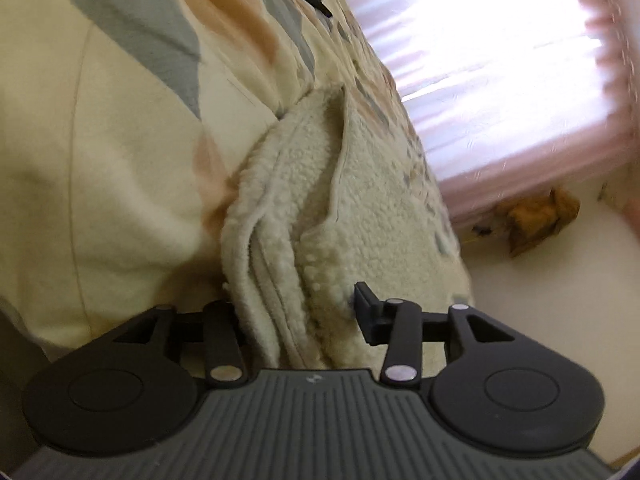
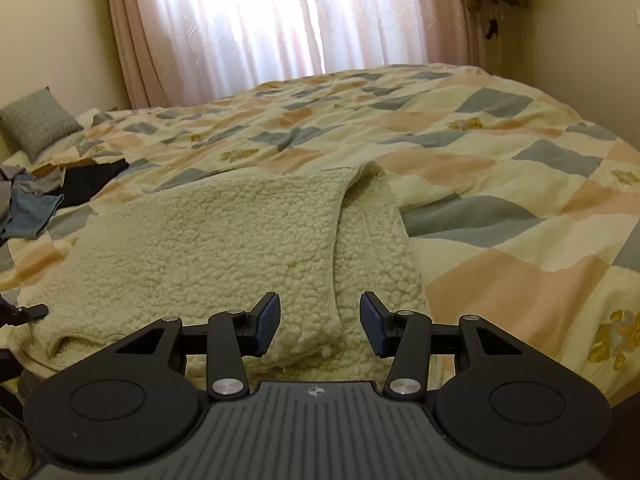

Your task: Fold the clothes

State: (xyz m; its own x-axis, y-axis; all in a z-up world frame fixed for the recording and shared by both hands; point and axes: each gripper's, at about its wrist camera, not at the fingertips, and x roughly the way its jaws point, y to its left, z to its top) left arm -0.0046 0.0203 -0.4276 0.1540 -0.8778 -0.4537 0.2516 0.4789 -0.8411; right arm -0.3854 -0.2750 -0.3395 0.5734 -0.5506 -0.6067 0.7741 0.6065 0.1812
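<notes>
A cream fleece garment [image 2: 208, 240] lies flat on the bed, with one side flap folded over along a seam. In the right wrist view my right gripper [image 2: 320, 326] is open just above the garment's near edge, straddling the flap's seam. The left gripper's fingertip [image 2: 34, 312] shows at the garment's left edge. In the left wrist view the fleece [image 1: 352, 216] is bunched in thick folds between the fingers of my left gripper [image 1: 300, 304]. Those fingers stand wide apart. The fabric hides one of them.
A patchwork quilt [image 2: 480, 152] in cream, peach and grey-blue covers the bed. A pile of dark and blue clothes [image 2: 36, 200] and a grey pillow [image 2: 38, 122] sit at the far left. Pink curtains [image 2: 260, 20] hang behind the bed.
</notes>
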